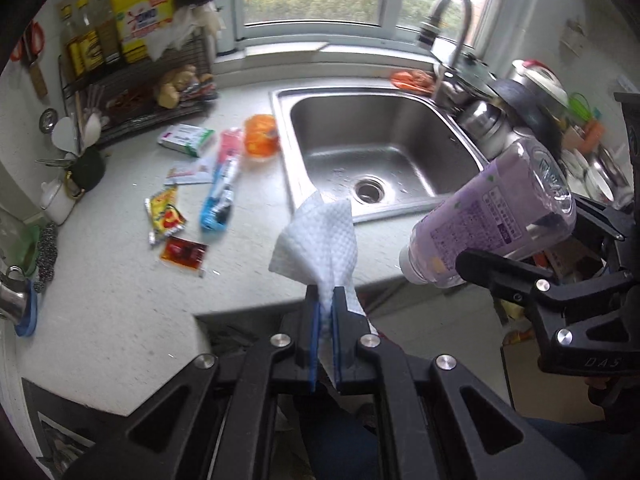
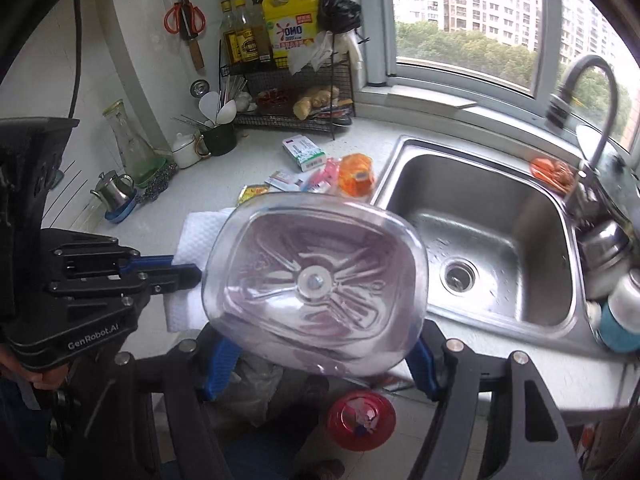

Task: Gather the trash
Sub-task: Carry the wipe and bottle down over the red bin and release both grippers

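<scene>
Left gripper (image 1: pixel 326 300): clamped on a white paper towel (image 1: pixel 316 236), off the bench (image 1: pixel 120 292).
Right gripper (image 2: pixel 316 356): grips a purple bottle (image 2: pixel 316 280).
Left to collect: wrappers (image 1: pixel 168 216) beside the sink (image 1: pixel 380 152).

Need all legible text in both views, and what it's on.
"OMO": yellow detergent jug on the rack.
"GenRobot.AI": left claw housing.
"DAS": right claw body, partly cut off.
Purple bottle label: print too small to read.
Wrappers, green-and-white box, sauce bottles: blurred, unreadable.

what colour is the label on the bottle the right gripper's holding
Light purple label, clearest in the left wrist view.
</scene>
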Available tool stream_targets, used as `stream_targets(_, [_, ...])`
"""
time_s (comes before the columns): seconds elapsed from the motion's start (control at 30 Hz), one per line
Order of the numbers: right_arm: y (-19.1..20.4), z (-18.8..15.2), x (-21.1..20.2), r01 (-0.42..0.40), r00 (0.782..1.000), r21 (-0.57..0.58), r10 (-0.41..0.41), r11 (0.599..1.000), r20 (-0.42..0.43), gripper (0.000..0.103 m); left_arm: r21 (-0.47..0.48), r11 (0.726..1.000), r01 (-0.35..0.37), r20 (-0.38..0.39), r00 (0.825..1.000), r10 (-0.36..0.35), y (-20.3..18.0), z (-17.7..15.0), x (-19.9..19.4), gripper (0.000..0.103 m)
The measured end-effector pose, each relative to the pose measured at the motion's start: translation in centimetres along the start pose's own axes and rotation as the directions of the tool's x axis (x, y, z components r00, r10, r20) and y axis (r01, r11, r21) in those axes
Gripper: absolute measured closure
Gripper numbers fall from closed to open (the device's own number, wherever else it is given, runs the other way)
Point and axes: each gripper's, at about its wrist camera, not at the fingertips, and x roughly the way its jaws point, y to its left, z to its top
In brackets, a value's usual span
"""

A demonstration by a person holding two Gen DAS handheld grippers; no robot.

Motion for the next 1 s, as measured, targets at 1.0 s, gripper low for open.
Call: stream_targets(1.0, [-9.2,-22.2,12.2,0.209,0.964,0.289,-0.148,0.934,-0.219,0.035,0.081,0.984,0.161,-0.351,0.928,-0.124,-10.3,-14.3,26.0,0.098])
